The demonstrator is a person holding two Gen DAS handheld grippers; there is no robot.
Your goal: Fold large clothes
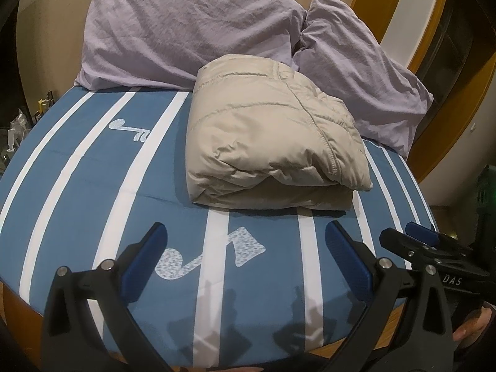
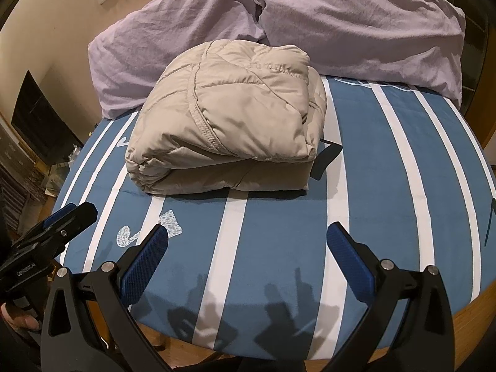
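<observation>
Lying folded on the bed [image 1: 77, 186] before the pillows [image 1: 173, 31], the jacket [image 1: 272, 136] looks soft, puffy, slippery, best gripped at its seamed edge; both tools [image 1: 245, 241] [image 2: 248, 241] gape empty.

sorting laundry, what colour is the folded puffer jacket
Beige puffer jacket; clearest in the right wrist view.
</observation>
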